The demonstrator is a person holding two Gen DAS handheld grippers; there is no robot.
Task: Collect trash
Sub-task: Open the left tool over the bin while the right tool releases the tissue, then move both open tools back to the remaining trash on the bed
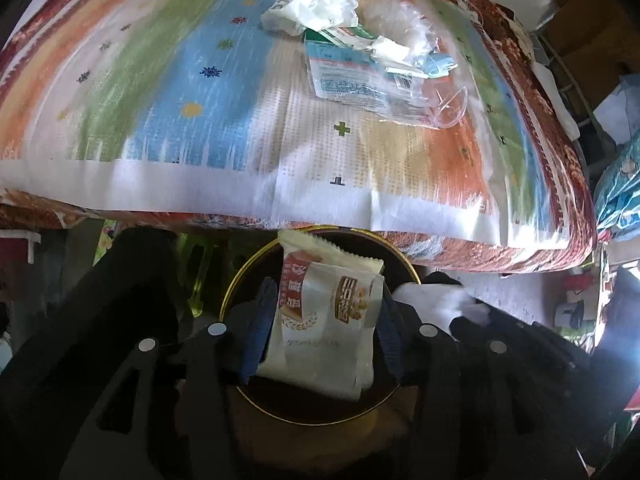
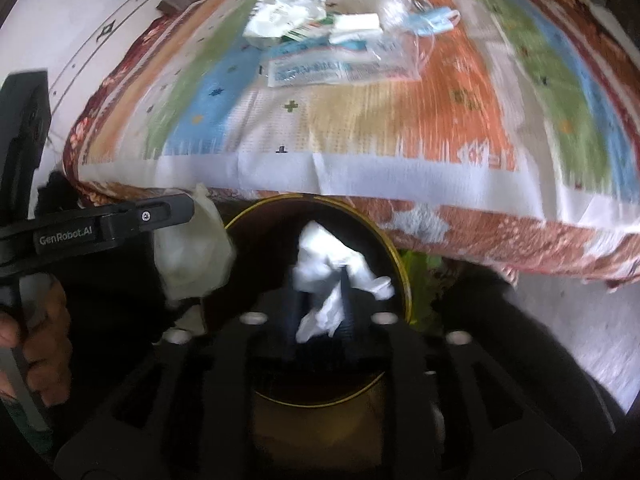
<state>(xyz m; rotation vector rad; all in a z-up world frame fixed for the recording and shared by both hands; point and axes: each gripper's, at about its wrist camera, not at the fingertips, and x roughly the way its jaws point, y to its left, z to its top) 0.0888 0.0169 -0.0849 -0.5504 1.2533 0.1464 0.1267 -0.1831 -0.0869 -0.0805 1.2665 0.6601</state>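
Note:
My left gripper (image 1: 320,316) is shut on a white snack wrapper (image 1: 324,320) with red and gold print, held over a round dark bin with a gold rim (image 1: 230,292). My right gripper (image 2: 320,308) is shut on a crumpled white tissue (image 2: 332,268), held over the same bin (image 2: 404,276). The left gripper and its wrapper (image 2: 192,256) show at the left of the right wrist view. On the table lies a pile of trash: crumpled white paper (image 1: 316,4), a clear printed plastic bag (image 1: 352,80), a clear cup (image 1: 452,108), and blue scraps (image 2: 436,20).
The table carries a striped cloth of many colours (image 1: 200,120) that hangs over its front edge just behind the bin. Cluttered boxes and bags (image 1: 616,184) stand at the right. A white wall (image 2: 80,20) lies to the left.

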